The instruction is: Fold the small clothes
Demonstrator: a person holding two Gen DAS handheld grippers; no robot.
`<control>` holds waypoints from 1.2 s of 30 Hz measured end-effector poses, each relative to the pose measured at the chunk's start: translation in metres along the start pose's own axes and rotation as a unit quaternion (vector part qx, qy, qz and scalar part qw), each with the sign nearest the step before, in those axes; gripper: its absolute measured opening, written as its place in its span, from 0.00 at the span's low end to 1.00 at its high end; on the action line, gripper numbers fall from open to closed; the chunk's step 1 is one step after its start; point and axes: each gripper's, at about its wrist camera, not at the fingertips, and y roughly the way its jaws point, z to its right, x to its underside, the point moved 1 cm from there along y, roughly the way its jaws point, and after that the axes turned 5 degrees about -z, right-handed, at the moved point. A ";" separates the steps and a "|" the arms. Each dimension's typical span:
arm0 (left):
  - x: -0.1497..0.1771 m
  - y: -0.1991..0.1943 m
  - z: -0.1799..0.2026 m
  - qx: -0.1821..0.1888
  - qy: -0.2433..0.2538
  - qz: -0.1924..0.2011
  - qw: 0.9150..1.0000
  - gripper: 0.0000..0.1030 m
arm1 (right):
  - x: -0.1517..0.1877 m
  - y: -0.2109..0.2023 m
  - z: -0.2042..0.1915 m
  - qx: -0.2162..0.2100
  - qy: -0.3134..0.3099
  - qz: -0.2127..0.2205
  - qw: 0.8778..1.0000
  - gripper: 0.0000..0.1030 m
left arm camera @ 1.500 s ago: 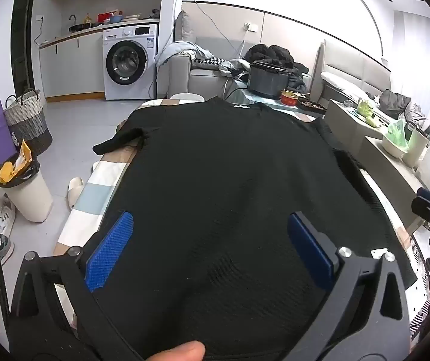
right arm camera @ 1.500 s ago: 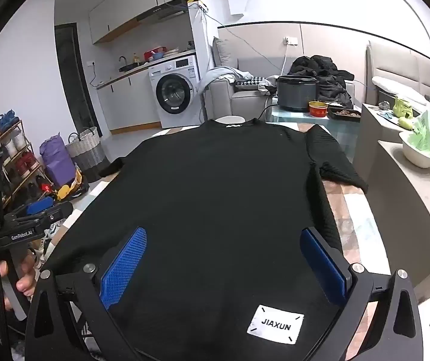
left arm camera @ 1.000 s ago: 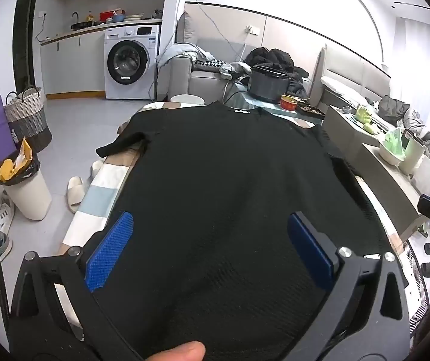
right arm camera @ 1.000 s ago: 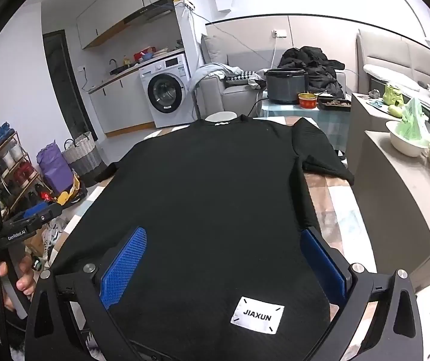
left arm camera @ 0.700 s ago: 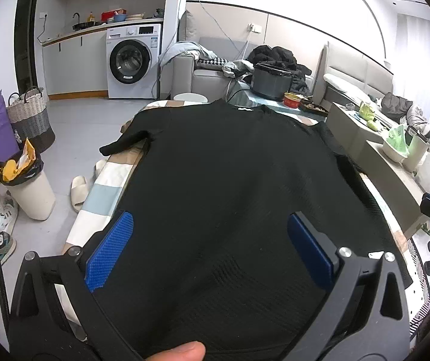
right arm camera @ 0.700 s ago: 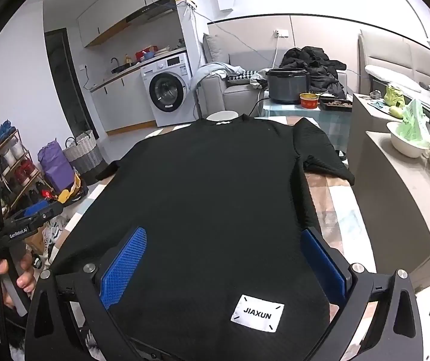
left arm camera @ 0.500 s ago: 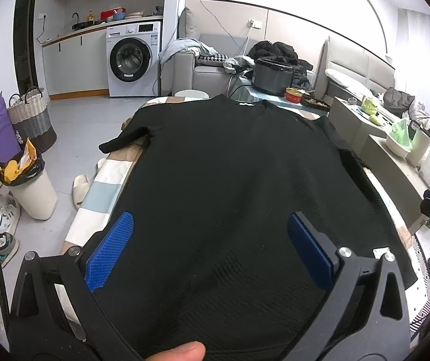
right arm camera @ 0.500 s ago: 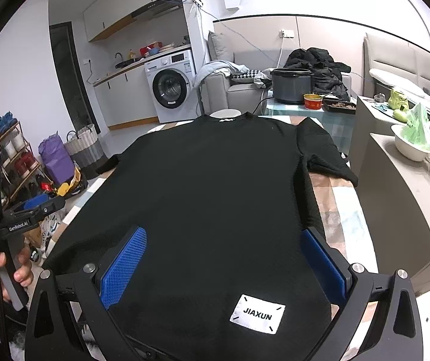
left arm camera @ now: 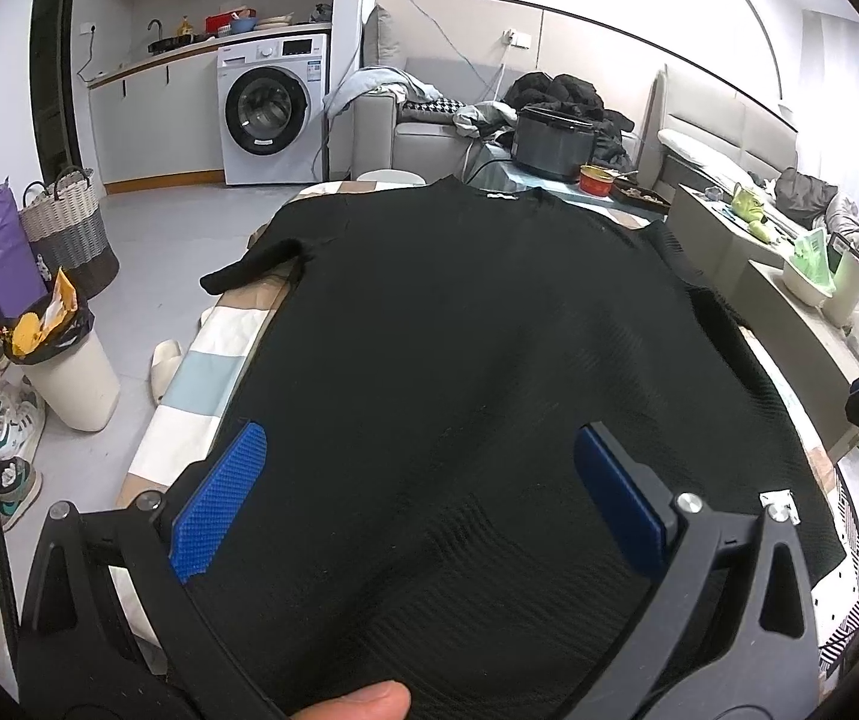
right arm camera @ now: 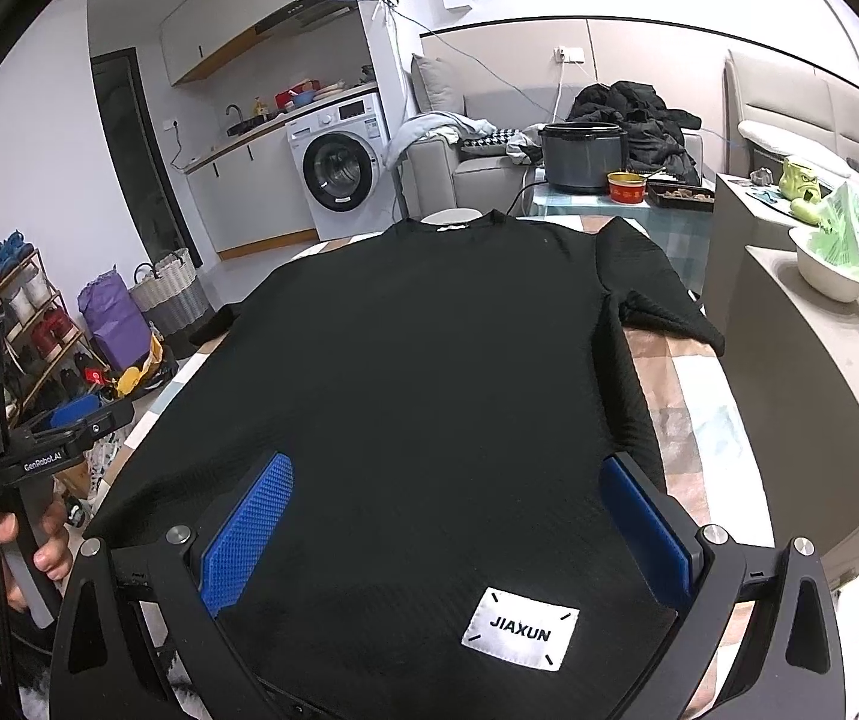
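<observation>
The left gripper (left arm camera: pixel 420 498) is spread wide, with nothing between its blue pads (left arm camera: pixel 219 507). It hangs over the near edge of the tabletop, above the bottom hem of a black sweater (left arm camera: pixel 477 324). A thumb tip (left arm camera: pixel 363 703) shows at the very bottom of the left wrist view.

The right gripper (right arm camera: pixel 447 531) is spread wide too and grips nothing. It hangs over the same hem, nearer the right near corner. A white label (right arm camera: pixel 519 636) with the word JIAXUN sits on the hem, just beside the right blue pad (right arm camera: pixel 645 540).

The sweater lies flat and face up on the tabletop (right arm camera: pixel 705 414), which has a cloth with pale squares. The sweater covers most of it. The hem is at the near edge and the neck is at the far edge. One sleeve (right arm camera: pixel 651 294) lies bent near the far right corner. The other sleeve (left arm camera: pixel 249 267) sticks out over the left edge.

In the right wrist view, a hand (right arm camera: pixel 39 546) off the left edge holds the handle of the other gripper.

On the floor to the left stand a white bin (left arm camera: pixel 72 381) with a black bag, a purple bag (left arm camera: pixel 0 267) and a woven basket (left arm camera: pixel 69 234). Past the far edge sit a dark cooking pot (right arm camera: pixel 582 156) and a red bowl (right arm camera: pixel 627 187). Farther back are a white washing machine (left arm camera: pixel 273 108) and a grey sofa (left arm camera: pixel 423 138) with a heap of dark clothes (right arm camera: pixel 639 114).
</observation>
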 end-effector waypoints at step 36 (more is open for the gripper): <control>-0.001 0.007 0.003 0.007 0.006 -0.004 1.000 0.99 | 0.002 0.012 0.008 0.024 0.009 -0.013 1.000 1.00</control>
